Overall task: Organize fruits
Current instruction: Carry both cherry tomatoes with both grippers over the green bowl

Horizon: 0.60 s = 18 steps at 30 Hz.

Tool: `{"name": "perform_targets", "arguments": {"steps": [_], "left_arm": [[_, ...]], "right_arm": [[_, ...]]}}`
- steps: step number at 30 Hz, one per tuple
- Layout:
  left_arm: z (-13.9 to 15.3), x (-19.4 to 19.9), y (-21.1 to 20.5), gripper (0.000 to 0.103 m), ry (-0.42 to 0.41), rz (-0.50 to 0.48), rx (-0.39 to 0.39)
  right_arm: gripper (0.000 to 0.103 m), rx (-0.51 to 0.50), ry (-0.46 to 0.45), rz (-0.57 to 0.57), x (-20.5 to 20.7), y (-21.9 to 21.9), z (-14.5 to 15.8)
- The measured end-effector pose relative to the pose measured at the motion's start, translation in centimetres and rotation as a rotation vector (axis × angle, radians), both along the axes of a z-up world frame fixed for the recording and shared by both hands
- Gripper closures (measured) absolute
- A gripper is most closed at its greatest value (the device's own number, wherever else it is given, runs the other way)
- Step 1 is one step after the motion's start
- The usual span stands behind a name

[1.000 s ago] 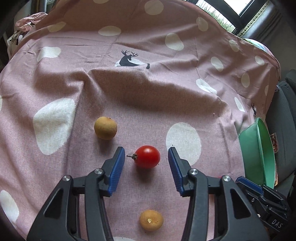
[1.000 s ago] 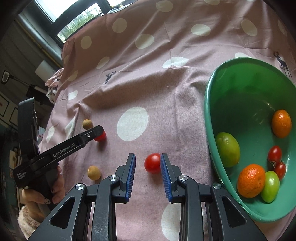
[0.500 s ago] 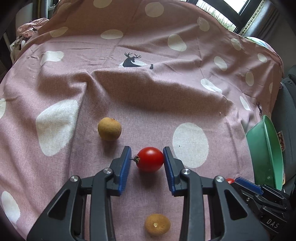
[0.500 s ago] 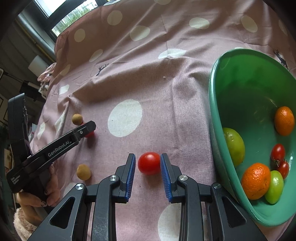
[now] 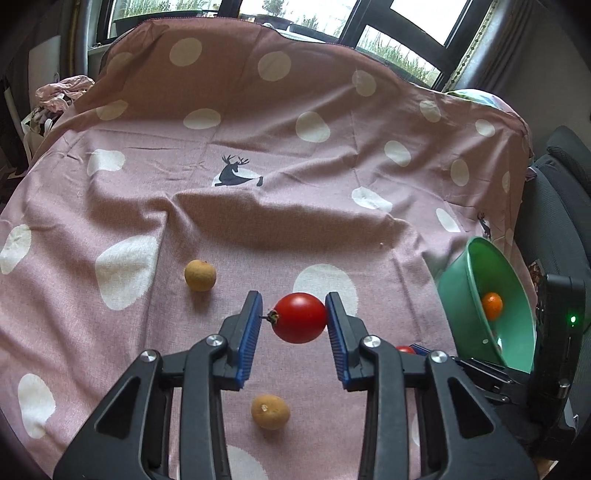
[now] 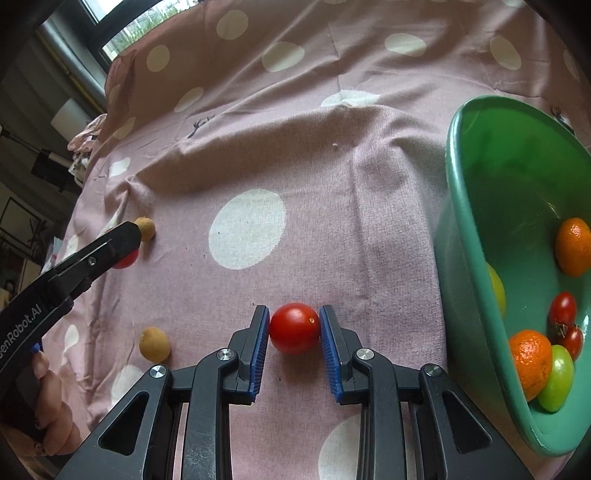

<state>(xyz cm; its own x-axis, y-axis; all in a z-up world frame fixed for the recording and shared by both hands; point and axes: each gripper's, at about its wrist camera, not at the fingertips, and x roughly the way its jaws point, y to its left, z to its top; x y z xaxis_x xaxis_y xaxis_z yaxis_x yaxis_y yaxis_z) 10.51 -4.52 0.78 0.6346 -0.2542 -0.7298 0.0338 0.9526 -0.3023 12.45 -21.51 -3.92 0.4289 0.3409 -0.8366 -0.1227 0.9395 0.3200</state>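
Nearest to me, my left tool point(image 5: 293, 325) was pinching a red tomato point(image 5: 300, 317) between its blue pads, stem pointing at the left pad, and the fruit looked lifted clear of the pink spotted cloth point(image 5: 258, 147) that covered the bench. Just below it on the cloth lay a small tan fruit point(image 5: 270, 411), and a second tan fruit point(image 5: 200, 275) sat a little farther off to the left. My right tool point(image 6: 294, 334) had its pads pressed against both sides of another red tomato point(image 6: 294, 328); whether that one was resting on the cloth or raised, I could not tell. Off to the right, near that tool, stood the green bowl point(image 6: 465, 206), tilted in the fisheye view. Inside it I could see two oranges, one low point(image 6: 530, 363) and one higher up point(image 6: 574, 245), a green fruit point(image 6: 556, 378) touching the lower orange, two small red tomatoes point(image 6: 563, 306) side by side, and a yellow-green fruit point(image 6: 495, 288) partly hidden by the rim. Beyond all this, a dark deer print point(image 5: 236, 171) marked the cloth, which ran back toward the windows point(image 5: 399, 33).
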Motion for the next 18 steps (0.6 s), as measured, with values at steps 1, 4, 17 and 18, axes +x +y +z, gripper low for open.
{"name": "perform_targets", "arguments": {"steps": [1, 4, 17, 18], "left_arm": [[0.5, -0.3, -0.2, 0.068, -0.015, -0.005, 0.0], [2.0, -1.3, -1.2, 0.068, -0.061, -0.027, 0.002], [7.7, -6.1, -8.1, 0.068, -0.252, -0.145, 0.061], [7.8, -6.3, -9.0, 0.068, -0.262, -0.165, 0.064]], "right_arm": [[0.074, 0.009, -0.017, -0.008, -0.2, -0.3, 0.5], [0.074, 0.061, -0.064, -0.016, -0.9, -1.7, 2.5], [0.074, 0.198, -0.234, -0.109, -4.1, -7.9, 8.8], [0.074, 0.206, -0.241, -0.123, -4.3, -8.6, 9.0]]}}
